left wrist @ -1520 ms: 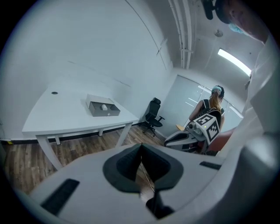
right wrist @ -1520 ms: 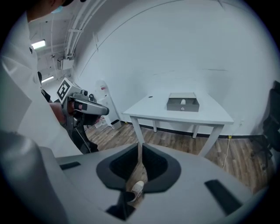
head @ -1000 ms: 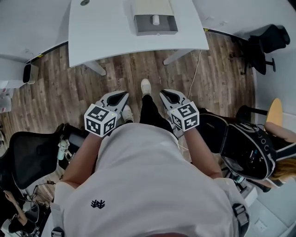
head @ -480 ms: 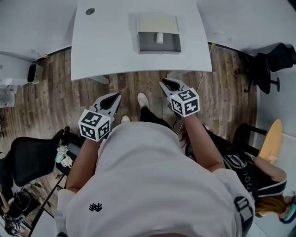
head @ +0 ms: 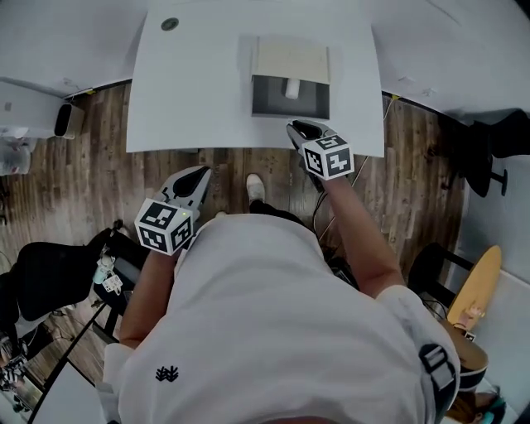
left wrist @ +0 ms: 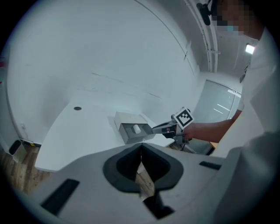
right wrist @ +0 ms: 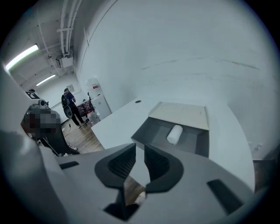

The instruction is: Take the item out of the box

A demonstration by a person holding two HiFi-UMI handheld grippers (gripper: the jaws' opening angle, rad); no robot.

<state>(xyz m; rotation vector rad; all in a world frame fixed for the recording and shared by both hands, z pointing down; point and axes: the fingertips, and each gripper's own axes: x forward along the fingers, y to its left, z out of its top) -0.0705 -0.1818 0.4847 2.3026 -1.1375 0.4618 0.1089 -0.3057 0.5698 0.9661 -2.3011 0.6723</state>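
Note:
A grey open box [head: 290, 87] with its beige lid flap folded back lies on the white table [head: 199, 74]. Inside it lies a small white cylinder [head: 291, 89], also in the right gripper view [right wrist: 174, 134] and the left gripper view [left wrist: 137, 128]. My right gripper [head: 301, 131] hovers over the table's near edge, just short of the box [right wrist: 175, 131]; its jaws are opening a narrow gap with nothing between them [right wrist: 140, 151]. My left gripper [head: 196, 175] hangs back over the floor, left of the box, jaws shut and empty [left wrist: 141, 151].
A round cable hole [head: 170, 24] sits at the table's far left. Black office chairs stand at the left [head: 50, 277] and right [head: 489, 149] on the wood floor. The person's shoe [head: 255, 189] is below the table edge. People stand far off [right wrist: 70, 105].
The person has stepped toward the table. The right gripper moved forward and up to the table's edge near the box; the left gripper stayed lower over the floor.

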